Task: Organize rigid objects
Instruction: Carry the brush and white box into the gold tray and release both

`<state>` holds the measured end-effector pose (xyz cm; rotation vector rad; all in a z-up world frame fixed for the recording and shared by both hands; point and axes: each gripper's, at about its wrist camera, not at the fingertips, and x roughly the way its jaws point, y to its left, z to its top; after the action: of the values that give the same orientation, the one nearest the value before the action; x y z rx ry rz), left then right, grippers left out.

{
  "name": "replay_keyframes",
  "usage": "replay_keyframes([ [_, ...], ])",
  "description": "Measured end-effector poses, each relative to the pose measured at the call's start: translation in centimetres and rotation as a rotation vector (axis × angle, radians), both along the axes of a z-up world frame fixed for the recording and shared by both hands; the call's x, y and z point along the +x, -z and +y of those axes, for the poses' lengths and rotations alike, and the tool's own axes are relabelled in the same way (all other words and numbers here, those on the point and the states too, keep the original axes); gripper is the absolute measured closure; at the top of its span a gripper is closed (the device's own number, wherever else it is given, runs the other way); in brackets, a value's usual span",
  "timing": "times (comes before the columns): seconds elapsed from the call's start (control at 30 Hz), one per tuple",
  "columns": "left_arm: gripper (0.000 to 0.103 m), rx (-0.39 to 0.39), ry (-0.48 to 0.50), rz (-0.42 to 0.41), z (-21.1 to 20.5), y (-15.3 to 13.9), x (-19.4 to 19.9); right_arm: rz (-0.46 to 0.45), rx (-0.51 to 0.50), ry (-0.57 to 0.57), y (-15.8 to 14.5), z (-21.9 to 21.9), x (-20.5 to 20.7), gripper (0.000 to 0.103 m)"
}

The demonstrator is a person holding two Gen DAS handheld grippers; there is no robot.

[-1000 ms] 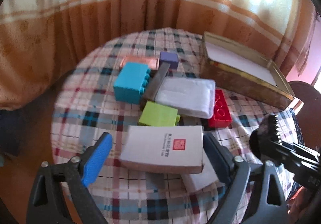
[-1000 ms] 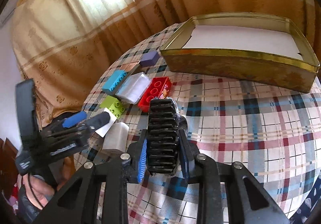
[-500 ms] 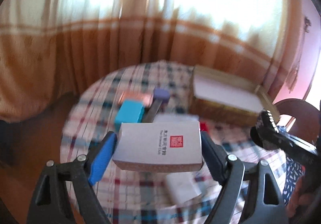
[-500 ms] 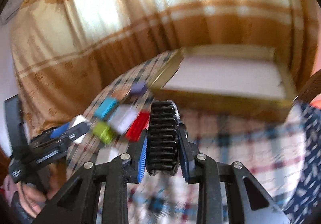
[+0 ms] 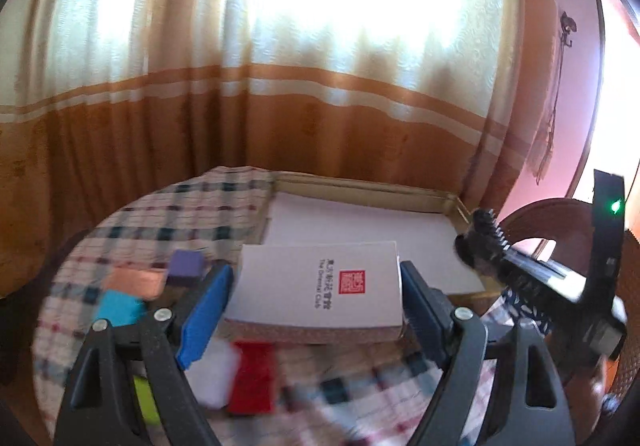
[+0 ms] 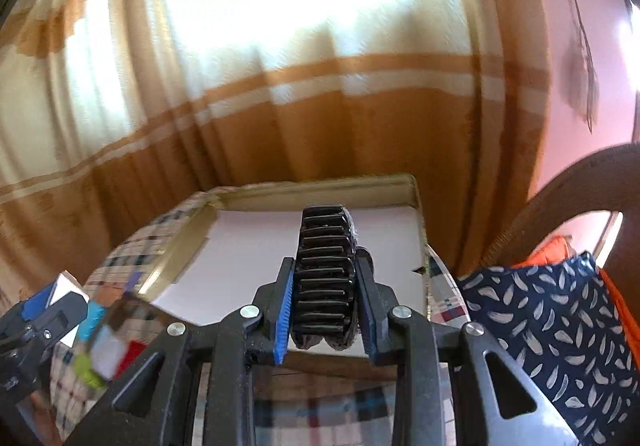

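My left gripper (image 5: pixel 316 286) is shut on a white box with a red seal (image 5: pixel 320 282) and holds it in the air, near the front edge of the gold tin box (image 5: pixel 360 186). My right gripper (image 6: pixel 325 286) is shut on a black ribbed comb-like piece (image 6: pixel 326 266) and holds it up in front of the tin (image 6: pixel 320 182), whose white floor (image 6: pixel 260 234) shows behind it. The right gripper with the black piece also shows in the left wrist view (image 5: pixel 486 242). The left gripper shows at the lower left of the right wrist view (image 6: pixel 44 306).
On the checked tablecloth (image 5: pixel 180 206) lie a purple block (image 5: pixel 186 262), a copper piece (image 5: pixel 132 280), a cyan block (image 5: pixel 118 308), a red block (image 5: pixel 252 378), a white packet (image 5: pixel 210 374) and a green block (image 5: pixel 142 398). A wooden chair (image 6: pixel 580 182) and blue patterned cloth (image 6: pixel 540 318) stand right. Curtains hang behind.
My left gripper closed on the white box, lifted it off the table and carried it toward the tin. My right gripper rose with the black piece and moved up to the tin.
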<state>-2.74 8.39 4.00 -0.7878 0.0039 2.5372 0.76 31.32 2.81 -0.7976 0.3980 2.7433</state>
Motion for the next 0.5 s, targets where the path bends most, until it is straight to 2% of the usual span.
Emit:
replay_keyframes([
  [0.23, 0.019, -0.046, 0.026, -0.008, 5.3, 1.0, -3.1, -0.026, -0.029, 0.021, 2.0, 1.3, -1.4, 0.072],
  [0.5, 0.019, -0.092, 0.016, -0.072, 8.2, 3.6, -5.6, -0.024, -0.031, 0.014, 2.6, 1.6, -2.1, 0.072],
])
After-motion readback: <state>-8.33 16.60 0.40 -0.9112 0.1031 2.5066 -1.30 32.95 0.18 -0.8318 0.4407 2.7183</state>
